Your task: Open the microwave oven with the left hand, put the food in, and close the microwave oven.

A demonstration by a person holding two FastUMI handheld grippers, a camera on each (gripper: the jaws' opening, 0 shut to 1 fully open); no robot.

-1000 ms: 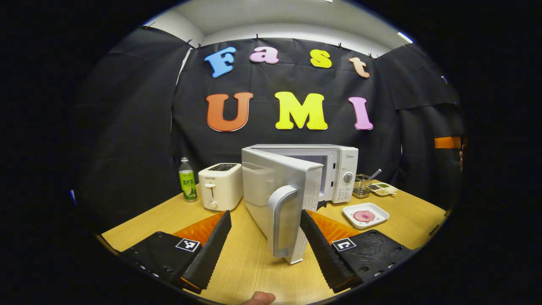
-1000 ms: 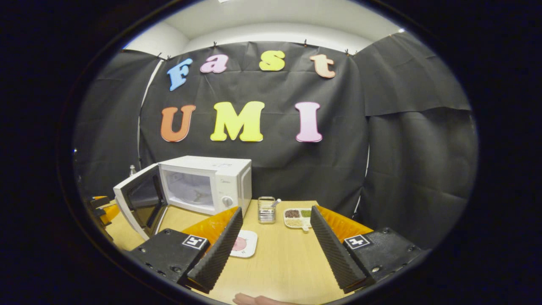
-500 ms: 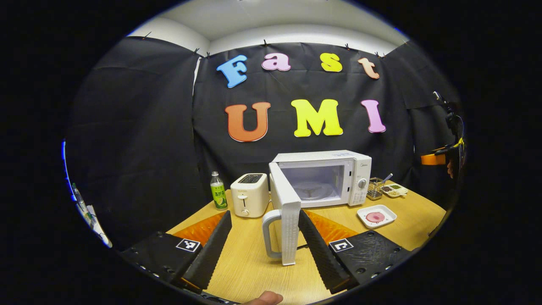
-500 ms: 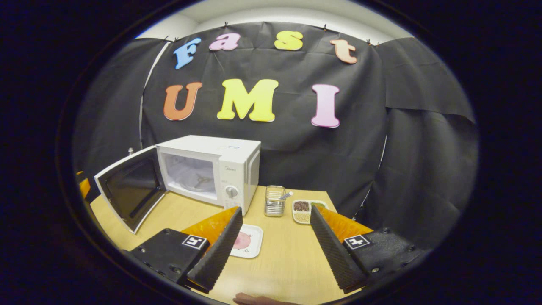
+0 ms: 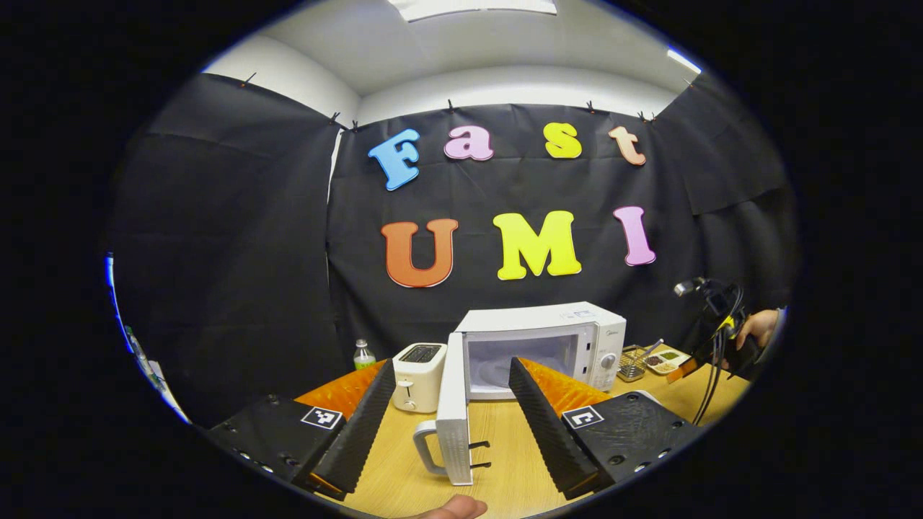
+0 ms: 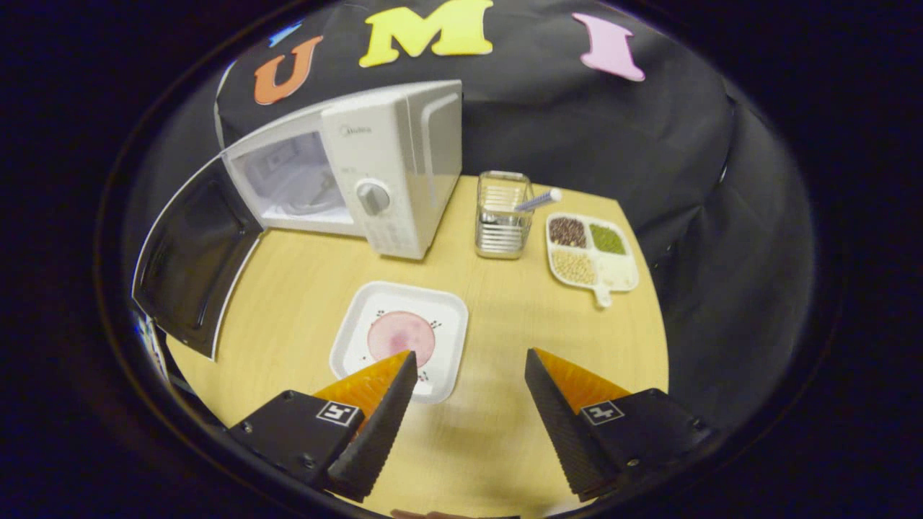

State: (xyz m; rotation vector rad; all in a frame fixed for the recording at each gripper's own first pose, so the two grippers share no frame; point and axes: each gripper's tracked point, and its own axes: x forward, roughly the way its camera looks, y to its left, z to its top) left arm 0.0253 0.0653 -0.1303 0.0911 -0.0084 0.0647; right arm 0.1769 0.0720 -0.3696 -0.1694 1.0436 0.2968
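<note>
1. The microwave oven (image 6: pixel 360 187) stood at the back of the wooden table (image 6: pixel 490 432), its door (image 6: pixel 191 259) swung wide open to its left and its cavity showing.
2. The food, a pink round slice (image 6: pixel 401 336), lay on a white square plate (image 6: pixel 440 317) on the table in front of the oven, well apart from its opening.
3. In the right gripper view, the right gripper (image 6: pixel 467 404) hung above the table with its jaws spread wide and nothing between them; the near corner of the plate sat just under the left fingertip (image 6: pixel 393 382), and I could not tell whether they touched.
4. In the left gripper view, the left gripper (image 5: pixel 451 418) was also released, jaws wide apart; the door (image 5: pixel 454 411) stood edge-on between the fingers with its handle (image 5: pixel 425 447) toward the left one, neither finger pressing on it.
5. A small brand mark sat on the oven's front above the knob (image 6: pixel 373 197), too small to read.
6. Beside the oven stood a wire holder (image 6: pixel 502 223) and a divided dish of beans (image 6: pixel 591 249).
7. To the door's left were a toaster (image 5: pixel 418 375) and a bottle (image 5: pixel 363 355), whose label was unreadable.
8. At the far right a hand (image 5: pixel 757 328) held the other gripper.
</note>
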